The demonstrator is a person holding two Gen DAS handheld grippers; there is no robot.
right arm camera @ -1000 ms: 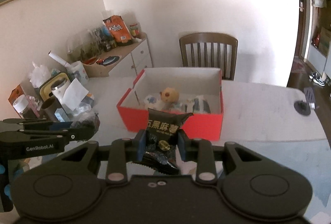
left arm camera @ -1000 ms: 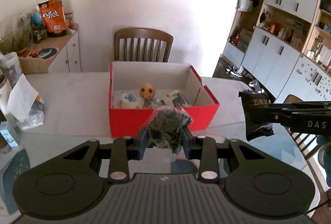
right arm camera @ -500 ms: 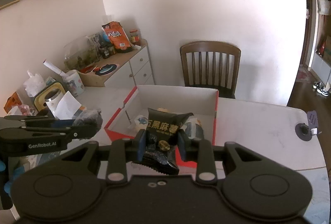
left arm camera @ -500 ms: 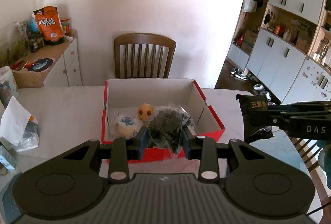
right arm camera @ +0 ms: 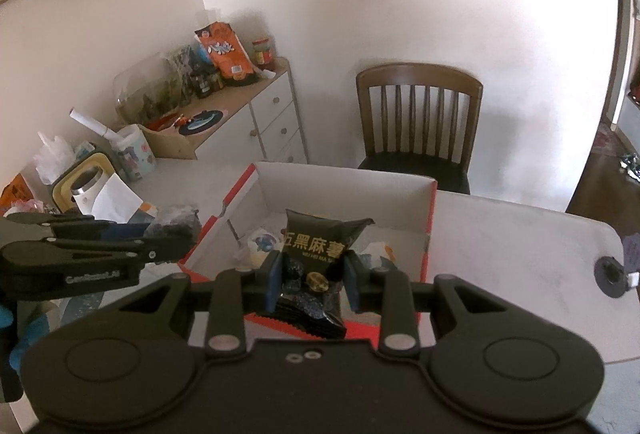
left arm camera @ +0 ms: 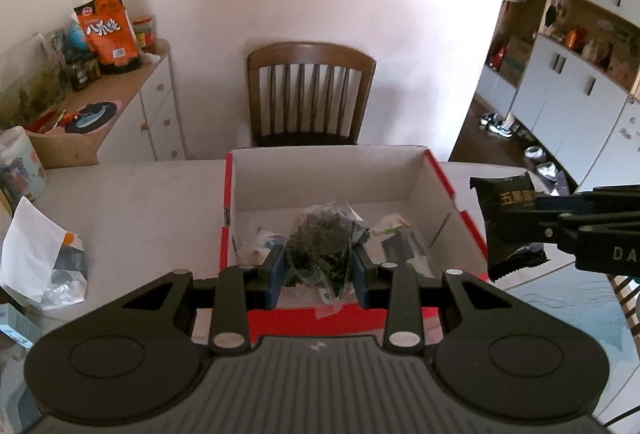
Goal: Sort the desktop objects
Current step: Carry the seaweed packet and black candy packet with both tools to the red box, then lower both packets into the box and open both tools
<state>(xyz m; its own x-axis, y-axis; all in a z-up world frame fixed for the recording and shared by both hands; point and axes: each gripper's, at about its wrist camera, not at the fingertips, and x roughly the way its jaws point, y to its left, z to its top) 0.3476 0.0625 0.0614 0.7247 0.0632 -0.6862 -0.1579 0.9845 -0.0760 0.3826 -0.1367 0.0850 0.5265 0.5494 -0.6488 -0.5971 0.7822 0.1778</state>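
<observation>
A red box with a white inside [left arm camera: 436, 169] [right arm camera: 430, 234] stands on the white table, with several small packets and a round toy in it. My left gripper [left arm camera: 320, 272] is shut on a clear bag of dark green bits [left arm camera: 324, 246], held over the box's near half. My right gripper [right arm camera: 312, 284] is shut on a black snack packet with gold lettering [right arm camera: 320, 246], also over the box's front edge. In the left wrist view the right gripper and its black packet [left arm camera: 508, 226] hang beside the box's right wall. The left gripper [right arm camera: 176, 238] shows at the left of the right wrist view.
A brown wooden chair [left arm camera: 310, 93] [right arm camera: 418, 121] stands behind the table. A white paper and plastic bags [left arm camera: 36, 258] lie at the table's left with cups and tins [right arm camera: 92, 181]. A sideboard with an orange snack bag [left arm camera: 106, 29] stands at the left wall. White cupboards [left arm camera: 580, 93] line the right.
Both grippers have moved forward toward the box with their packets. The box now lies right under the fingers, and its front wall is mostly hidden.
</observation>
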